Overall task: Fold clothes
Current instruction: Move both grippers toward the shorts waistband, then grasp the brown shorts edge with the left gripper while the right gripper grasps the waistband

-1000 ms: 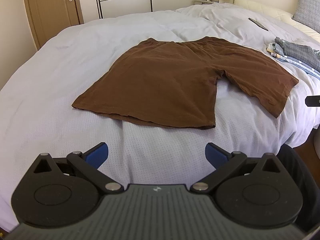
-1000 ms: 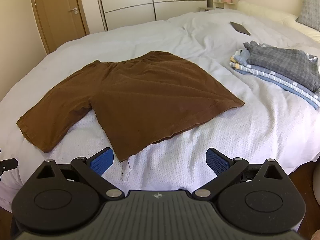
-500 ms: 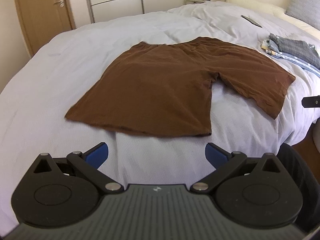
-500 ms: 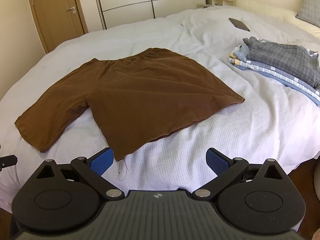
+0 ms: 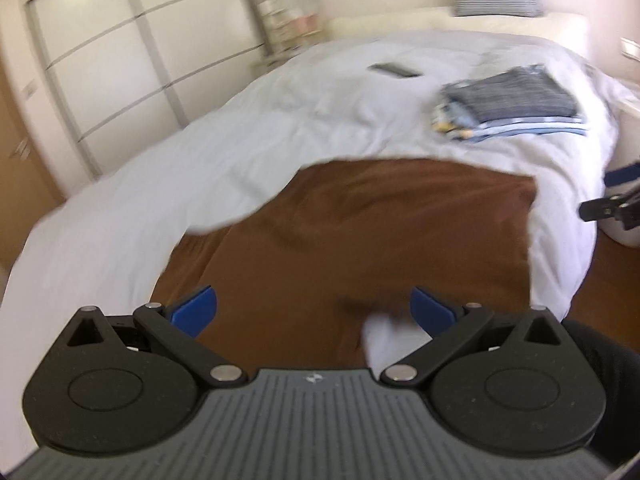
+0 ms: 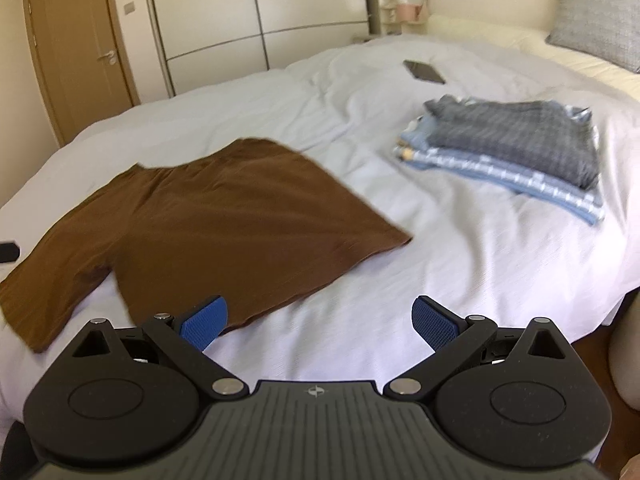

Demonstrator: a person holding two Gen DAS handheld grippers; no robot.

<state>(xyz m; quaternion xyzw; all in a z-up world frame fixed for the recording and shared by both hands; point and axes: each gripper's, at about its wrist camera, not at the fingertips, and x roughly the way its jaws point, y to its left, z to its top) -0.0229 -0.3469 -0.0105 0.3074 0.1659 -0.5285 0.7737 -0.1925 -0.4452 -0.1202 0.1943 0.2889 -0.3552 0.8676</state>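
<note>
Left wrist view, left to right:
- White panelled wardrobe (image 5: 132,52), upper left of the frame, blurred.
- My left gripper (image 5: 312,312), bottom centre: blue-padded fingers (image 5: 194,312) spread wide, holding nothing, over the near hem of the shorts.
- Brown cotton shorts (image 5: 360,224), centre of the frame, lying flat on the white quilted bed (image 5: 100,232); blur hides the finer detail.
- Dark flat phone (image 5: 394,70), upper centre, lying on the bed.
- Stack of folded blue and grey checked clothes (image 5: 516,106), upper right, on the bed, well apart from the shorts.
- Tip of my right gripper, black and blue, at the right edge of the frame.

Right wrist view, left to right:
- Wooden door (image 6: 80,52), upper left.
- Brown shorts (image 6: 200,216), left and centre, spread flat with the waistband toward the top of the frame.
- My right gripper (image 6: 320,320), bottom centre: fingers set wide apart, holding nothing; the left pad (image 6: 206,320) is over the shorts' hem, the right pad over bare bed cover.
- Phone (image 6: 424,71), upper centre.
- Folded stack (image 6: 516,148), right of centre.
- Grey pillow (image 6: 596,16), upper right corner.
</note>
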